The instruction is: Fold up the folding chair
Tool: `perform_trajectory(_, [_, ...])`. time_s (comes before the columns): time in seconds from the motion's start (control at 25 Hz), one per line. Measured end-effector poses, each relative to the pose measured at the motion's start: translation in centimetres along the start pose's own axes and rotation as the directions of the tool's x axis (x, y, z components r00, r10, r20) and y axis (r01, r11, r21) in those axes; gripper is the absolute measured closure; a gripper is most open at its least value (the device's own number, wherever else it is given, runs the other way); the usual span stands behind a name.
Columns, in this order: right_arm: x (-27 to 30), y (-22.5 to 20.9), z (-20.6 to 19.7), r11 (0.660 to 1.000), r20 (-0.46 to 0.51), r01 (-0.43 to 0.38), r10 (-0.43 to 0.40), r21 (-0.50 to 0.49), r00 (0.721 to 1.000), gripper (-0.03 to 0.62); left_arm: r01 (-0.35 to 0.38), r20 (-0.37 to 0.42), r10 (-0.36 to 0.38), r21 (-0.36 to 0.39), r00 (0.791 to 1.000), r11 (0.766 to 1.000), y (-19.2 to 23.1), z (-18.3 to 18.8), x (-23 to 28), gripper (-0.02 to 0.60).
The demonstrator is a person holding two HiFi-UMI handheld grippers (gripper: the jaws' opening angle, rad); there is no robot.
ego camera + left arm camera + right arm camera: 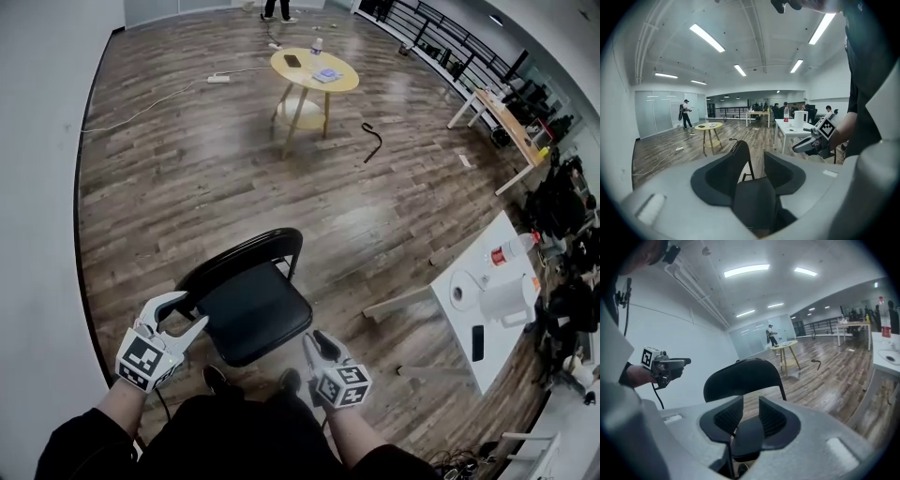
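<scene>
The black folding chair stands unfolded on the wood floor, its seat [253, 314] in front of me and its curved backrest [246, 260] on the far side. My left gripper [192, 311] is at the seat's left edge with its jaws apart; in its own view the left gripper [752, 161] frames the backrest [740, 157] edge-on and the seat [754, 201]. My right gripper [312, 339] sits by the seat's right front corner. Seen in its own view, the right gripper [750, 405] has a narrow gap with floor showing through, and the backrest [740, 378] lies beyond.
A round yellow table [314, 70] stands farther out, with a black hooked object [373, 141] on the floor beside it. A white table [487, 300] with a kettle is at the right. A white wall [37, 187] runs along the left. A person [277, 9] stands far off.
</scene>
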State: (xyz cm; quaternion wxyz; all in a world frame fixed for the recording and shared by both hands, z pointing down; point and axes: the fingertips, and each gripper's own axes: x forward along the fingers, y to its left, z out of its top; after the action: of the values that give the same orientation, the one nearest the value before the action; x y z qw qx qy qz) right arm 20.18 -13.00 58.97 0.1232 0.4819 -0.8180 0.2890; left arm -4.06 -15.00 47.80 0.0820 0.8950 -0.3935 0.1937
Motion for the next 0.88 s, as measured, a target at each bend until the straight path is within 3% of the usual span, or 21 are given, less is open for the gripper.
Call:
perform_trajectory(0.24, [0.8, 0.6, -0.7, 0.998, 0.001, 0.057, -0.057, 0.021, 0.998, 0.491, 0.045, -0.025, -0.044, 0.029, 0.999, 0.999, 1.7, -0.8, 0.3, 0.364])
perform_trajectory(0.48, [1.9, -0.4, -2.0, 0.997, -0.022, 0.057, -0.056, 0.052, 0.998, 0.48, 0.055, -0.11, -0.048, 0.062, 0.993, 0.997, 3.0, -2.6, 2.4, 0.327])
perform_trajectory(0.88, [4.7, -2.6, -8.1, 0.99, -0.149, 0.028, -0.007, 0.137, 0.989, 0.427, 0.06, -0.3, -0.043, 0.046, 0.953, 0.997, 4.8, -6.4, 4.7, 0.256])
